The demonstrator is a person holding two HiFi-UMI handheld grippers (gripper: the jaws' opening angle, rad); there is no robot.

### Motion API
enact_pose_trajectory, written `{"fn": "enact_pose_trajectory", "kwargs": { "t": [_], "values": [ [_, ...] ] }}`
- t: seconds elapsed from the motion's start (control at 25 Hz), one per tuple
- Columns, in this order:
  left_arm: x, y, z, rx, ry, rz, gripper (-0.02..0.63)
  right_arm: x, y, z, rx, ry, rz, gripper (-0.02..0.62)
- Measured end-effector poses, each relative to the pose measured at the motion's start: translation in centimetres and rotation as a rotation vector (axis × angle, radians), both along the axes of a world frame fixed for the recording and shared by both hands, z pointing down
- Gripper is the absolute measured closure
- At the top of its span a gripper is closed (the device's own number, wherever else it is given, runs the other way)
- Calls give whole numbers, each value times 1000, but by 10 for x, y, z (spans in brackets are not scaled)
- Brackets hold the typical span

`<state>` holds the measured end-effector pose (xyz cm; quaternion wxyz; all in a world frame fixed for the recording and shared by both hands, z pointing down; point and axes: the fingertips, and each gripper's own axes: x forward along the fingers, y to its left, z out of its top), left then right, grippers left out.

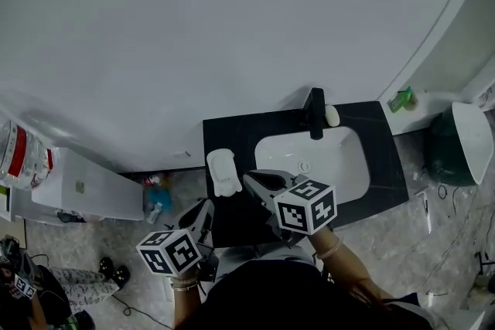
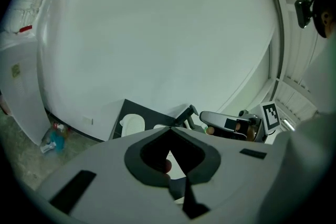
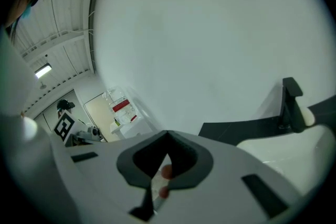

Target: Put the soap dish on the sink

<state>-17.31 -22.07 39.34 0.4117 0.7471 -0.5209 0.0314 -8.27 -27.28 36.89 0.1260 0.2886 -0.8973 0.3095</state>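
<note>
The white soap dish (image 1: 220, 171) lies on the left part of the black countertop (image 1: 379, 158), beside the white sink basin (image 1: 340, 166). In the left gripper view the soap dish (image 2: 132, 124) shows just past the jaw tips. My right gripper (image 1: 249, 178) is shut and empty, with its tips close to the right of the dish and above the counter. Lower left, off the counter's front corner, my left gripper (image 1: 207, 205) is also shut with nothing in it. The black faucet (image 1: 315, 112) stands behind the basin, with a pale soap (image 1: 332, 115) next to it.
A white appliance (image 1: 85, 185) stands left of the counter, with bottles (image 1: 155, 197) on the floor between them. A dark green bin (image 1: 445, 143) sits to the right. A broad white wall rises behind the sink. A person (image 1: 23, 282) is at the lower left.
</note>
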Motion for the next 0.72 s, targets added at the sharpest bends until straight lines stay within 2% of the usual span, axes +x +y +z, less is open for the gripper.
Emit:
{"fn": "enact_pose_trajectory", "kwargs": {
  "t": [0.12, 0.32, 0.72],
  "values": [
    [-1, 2, -5, 20, 9, -17, 604, 5, 2, -1, 3, 8, 23, 575],
    [3, 0, -16, 61, 85, -63, 604, 9, 5, 0, -9, -6, 44, 575],
    [26, 4, -13, 39, 99, -31, 604, 12, 11, -9, 12, -85, 27, 577]
  ]
}}
